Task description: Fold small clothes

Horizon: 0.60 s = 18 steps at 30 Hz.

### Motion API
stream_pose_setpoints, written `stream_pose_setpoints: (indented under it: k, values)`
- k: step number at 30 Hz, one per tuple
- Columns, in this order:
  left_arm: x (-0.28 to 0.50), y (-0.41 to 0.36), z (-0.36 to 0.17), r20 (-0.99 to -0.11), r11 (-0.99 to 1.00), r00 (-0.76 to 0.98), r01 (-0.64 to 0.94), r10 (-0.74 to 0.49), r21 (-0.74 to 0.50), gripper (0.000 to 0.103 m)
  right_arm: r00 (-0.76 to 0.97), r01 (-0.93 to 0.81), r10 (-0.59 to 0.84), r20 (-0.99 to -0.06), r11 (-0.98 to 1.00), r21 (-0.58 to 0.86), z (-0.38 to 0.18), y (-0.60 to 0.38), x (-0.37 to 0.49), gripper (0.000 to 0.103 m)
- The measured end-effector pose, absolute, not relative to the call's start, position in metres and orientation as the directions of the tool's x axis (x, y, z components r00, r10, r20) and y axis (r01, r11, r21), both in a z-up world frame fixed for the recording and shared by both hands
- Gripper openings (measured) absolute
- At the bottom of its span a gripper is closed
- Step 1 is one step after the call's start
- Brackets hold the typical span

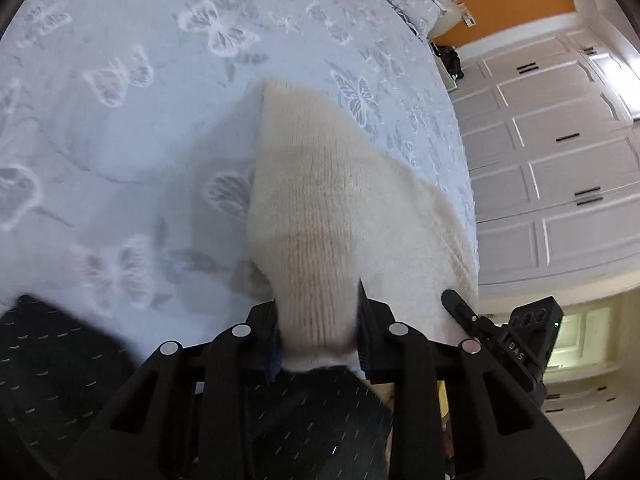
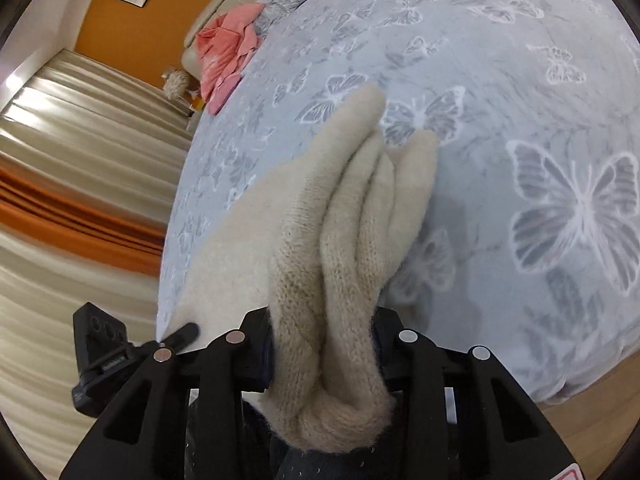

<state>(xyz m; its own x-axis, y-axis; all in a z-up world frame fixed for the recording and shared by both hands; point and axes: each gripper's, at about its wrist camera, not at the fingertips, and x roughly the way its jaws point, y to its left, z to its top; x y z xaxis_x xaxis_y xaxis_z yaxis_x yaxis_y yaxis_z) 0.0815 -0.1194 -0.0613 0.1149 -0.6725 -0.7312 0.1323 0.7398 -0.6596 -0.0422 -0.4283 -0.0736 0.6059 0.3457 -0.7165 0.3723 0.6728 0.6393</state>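
Two hand-held grippers, each clamped on the same cream knitted garment (image 1: 320, 208). Left wrist view: left hand-held gripper (image 1: 318, 320) at lower centre of frame, jaws drawn in close with a flat ribbed fold of the knit pinched between them; the fabric runs up from the jaws to a blunt corner at mid-frame and spreads toward the right edge of the bed (image 1: 120, 120). Bedspread pale blue-grey, butterfly pattern. Dark dotted fabric (image 1: 60, 360) at lower left and beneath the gripper, item not identifiable. White panelled wardrobe doors (image 1: 560, 160) along the right side, orange wall (image 1: 500, 0) at upper right.

Right wrist view: right hand-held gripper (image 2: 324, 344) at lower centre, jaws partly closed on a thick bunch of several rolled folds of the garment, a knot of knit bulging out below the jaws. Folds fan upward to centre frame, over the bedspread; the rest of the garment lies flat toward lower left, reaching the bed's edge. The other gripper's body shows there at lower left. Pink cloth (image 2: 228, 52) crumpled at upper left of the bed, well apart from the garment. Striped beige and orange curtain (image 2: 80, 180) fills the left side.
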Motion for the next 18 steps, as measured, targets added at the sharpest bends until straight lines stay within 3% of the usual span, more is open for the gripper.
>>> stream_pose_setpoints:
  k: [4, 7, 12, 18]
  values:
    - [0.065, -0.115, -0.090, -0.853, 0.854, 0.098, 0.154, -0.513, -0.497, 0.026, 0.429, 0.526, 0.270, -0.862, 0.701, 0.481, -0.142, -0.428, -0.049, 0.054]
    - [0.048, -0.108, -0.084, -0.867, 0.880, 0.171, 0.172, -0.469, -0.442, 0.032, 0.512, 0.541, 0.234, -0.826, 0.660, 0.522, -0.120, -0.431, -0.063, 0.056]
    - [0.035, -0.115, -0.064, -0.875, 0.900, 0.250, 0.258, -0.414, -0.351, 0.040, 0.530, 0.459, 0.102, -0.842, 0.800, 0.386, -0.064, -0.413, -0.050, 0.063]
    - [0.032, -0.120, -0.049, -0.870, 0.895, 0.275, 0.303, -0.410, -0.326, 0.041, 0.496, 0.477, 0.113, -0.861, 0.793, 0.379, -0.076, -0.420, -0.024, 0.063]
